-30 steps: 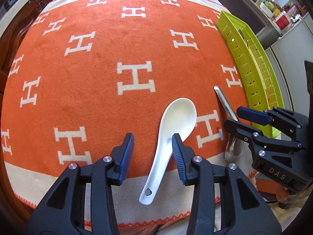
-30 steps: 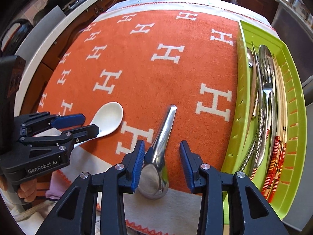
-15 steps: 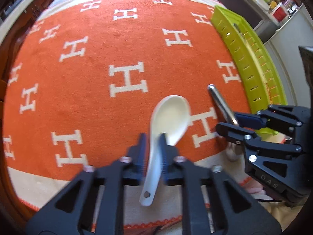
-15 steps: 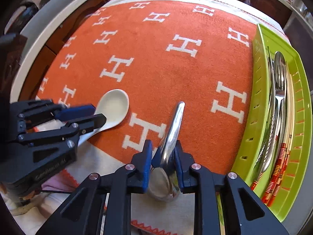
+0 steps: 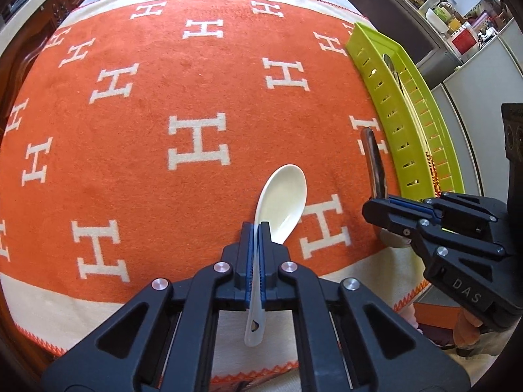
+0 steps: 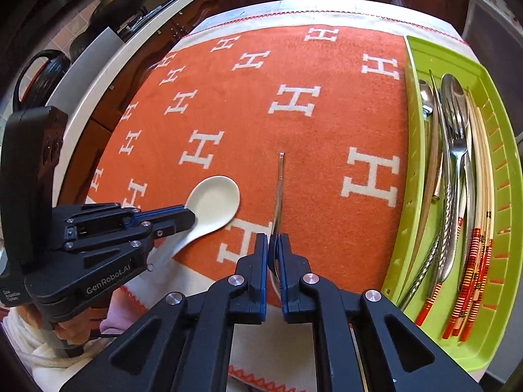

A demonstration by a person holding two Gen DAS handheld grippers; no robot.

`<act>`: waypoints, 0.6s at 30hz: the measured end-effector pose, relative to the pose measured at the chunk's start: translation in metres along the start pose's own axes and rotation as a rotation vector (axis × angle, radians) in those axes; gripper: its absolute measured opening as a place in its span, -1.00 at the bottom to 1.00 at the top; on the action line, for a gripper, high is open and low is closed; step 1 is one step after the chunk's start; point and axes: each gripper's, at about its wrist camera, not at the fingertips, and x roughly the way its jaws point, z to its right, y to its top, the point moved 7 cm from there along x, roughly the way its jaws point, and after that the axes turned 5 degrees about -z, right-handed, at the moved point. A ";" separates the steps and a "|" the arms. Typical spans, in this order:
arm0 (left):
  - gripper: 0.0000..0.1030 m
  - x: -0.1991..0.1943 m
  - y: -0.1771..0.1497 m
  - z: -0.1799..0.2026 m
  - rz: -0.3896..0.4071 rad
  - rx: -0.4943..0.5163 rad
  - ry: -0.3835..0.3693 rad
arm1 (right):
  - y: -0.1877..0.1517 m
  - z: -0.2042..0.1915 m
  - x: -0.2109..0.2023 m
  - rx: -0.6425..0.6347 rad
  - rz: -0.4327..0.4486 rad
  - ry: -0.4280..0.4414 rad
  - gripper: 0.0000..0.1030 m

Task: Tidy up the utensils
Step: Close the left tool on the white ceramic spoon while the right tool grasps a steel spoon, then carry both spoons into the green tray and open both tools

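My left gripper [image 5: 256, 228] is shut on the handle of a white ceramic spoon [image 5: 282, 197], whose bowl points away over the orange cloth; it also shows in the right wrist view [image 6: 214, 204]. My right gripper [image 6: 274, 240] is shut on a steel spoon [image 6: 278, 192], turned on edge with its handle pointing forward; the steel spoon also shows in the left wrist view [image 5: 374, 163], with its bowl hidden behind the right gripper [image 5: 380, 201]. The left gripper [image 6: 183, 217] shows at the left of the right wrist view.
A lime-green slotted tray [image 6: 497, 215] lies along the cloth's right edge and holds steel spoons, a fork [image 6: 457, 150] and red-patterned chopsticks [image 6: 474, 261]. The orange H-patterned cloth [image 5: 147, 114] covers the table. Cabinets and a counter stand beyond.
Both grippers went from open to shut, the left on the white spoon's handle, the right on the steel spoon. Both spoons now appear lifted, the steel one turned on edge.
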 end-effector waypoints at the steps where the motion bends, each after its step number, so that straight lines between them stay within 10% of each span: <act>1: -0.98 0.000 0.000 0.000 0.000 -0.002 0.002 | -0.001 0.002 -0.002 0.002 0.004 0.004 -0.89; 18: -0.98 -0.029 0.035 0.060 0.034 0.059 -0.054 | 0.007 0.048 -0.070 0.183 0.164 0.167 -0.89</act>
